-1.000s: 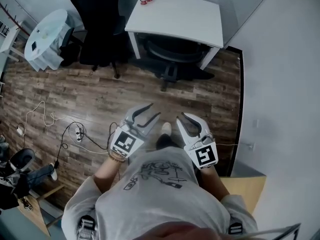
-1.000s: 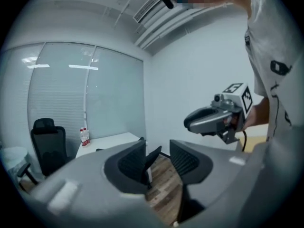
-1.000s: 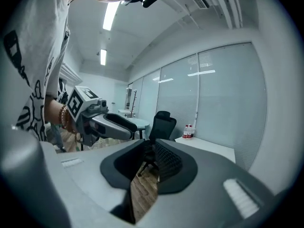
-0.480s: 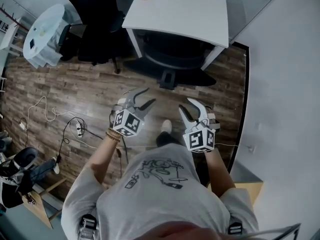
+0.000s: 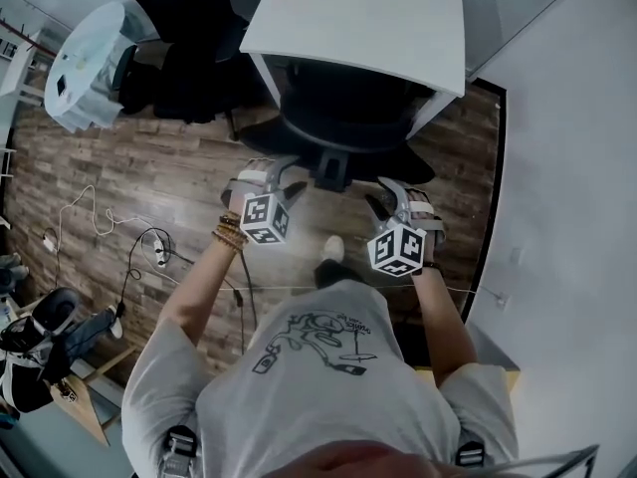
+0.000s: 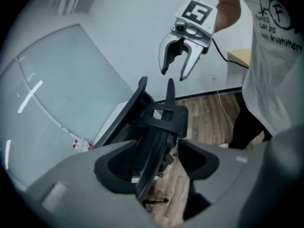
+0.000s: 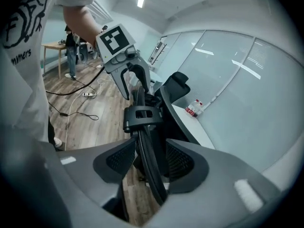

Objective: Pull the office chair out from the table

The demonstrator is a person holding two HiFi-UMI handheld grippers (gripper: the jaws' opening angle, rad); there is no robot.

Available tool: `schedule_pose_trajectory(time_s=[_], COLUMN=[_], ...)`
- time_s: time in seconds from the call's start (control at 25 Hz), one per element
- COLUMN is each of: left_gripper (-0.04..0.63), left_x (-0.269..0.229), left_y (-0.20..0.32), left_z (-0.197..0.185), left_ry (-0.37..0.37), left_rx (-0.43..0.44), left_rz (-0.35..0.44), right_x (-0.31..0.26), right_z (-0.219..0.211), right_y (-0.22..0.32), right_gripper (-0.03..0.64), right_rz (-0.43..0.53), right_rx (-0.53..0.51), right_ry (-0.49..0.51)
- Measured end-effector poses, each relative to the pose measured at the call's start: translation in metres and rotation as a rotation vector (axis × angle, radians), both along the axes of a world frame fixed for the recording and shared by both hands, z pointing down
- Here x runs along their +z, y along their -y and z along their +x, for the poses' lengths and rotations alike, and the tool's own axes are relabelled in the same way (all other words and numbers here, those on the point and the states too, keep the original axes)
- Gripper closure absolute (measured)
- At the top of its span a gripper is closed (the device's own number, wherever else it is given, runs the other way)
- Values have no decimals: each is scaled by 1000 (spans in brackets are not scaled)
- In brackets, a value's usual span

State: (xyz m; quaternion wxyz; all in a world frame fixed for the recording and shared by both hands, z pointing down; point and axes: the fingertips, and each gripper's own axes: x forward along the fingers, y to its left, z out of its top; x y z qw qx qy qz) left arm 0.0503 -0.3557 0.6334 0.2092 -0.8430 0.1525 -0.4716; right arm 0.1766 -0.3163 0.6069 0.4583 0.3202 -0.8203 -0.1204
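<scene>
Office chair: stood tucked under the white worktop, its backrest turned towards the person.
Left hand-held gripper: was at the backrest's top edge, left side in the head view. Its jaws were spread and had just been opening, with the backrest rim between them, not pinched.
Right hand-held gripper: was at the same edge, right side. Its jaws had also just been opening and were spread around the rim, not gripping it.
</scene>
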Motion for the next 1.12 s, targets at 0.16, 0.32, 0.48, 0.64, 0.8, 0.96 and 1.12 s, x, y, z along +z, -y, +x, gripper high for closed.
schedule_pose_trajectory(time_s=[0.16,0.32,0.48,0.64,0.8,0.96,1.12], left_gripper=[307,301,326,467,485,490,492], left_x=[27,51,68,76,77,79,79], left_y=[22,33,37,35,32,25,19], left_z=[2,2,7,13,11,11,10], left_ry=[117,230,305,338,347,350,343], left_rx=[48,106,155,197,200,188,180], left_rz=[-11,-29,-29,-6,16,16,16], right_x=[30,60,85,97,98,100,100], right_z=[8,14,22,28,27,27,27], right_y=[20,33,39,38,35,29,23], right_gripper=[396,383,386,462,495,500,500], right_rz=[-49,-106,-155,-152,-154,-164,-178], right_rx=[-15,-28,-26,-29,-36,-36,-37], right_ry=[-57,-115,-158,-191,-211,-216,-216])
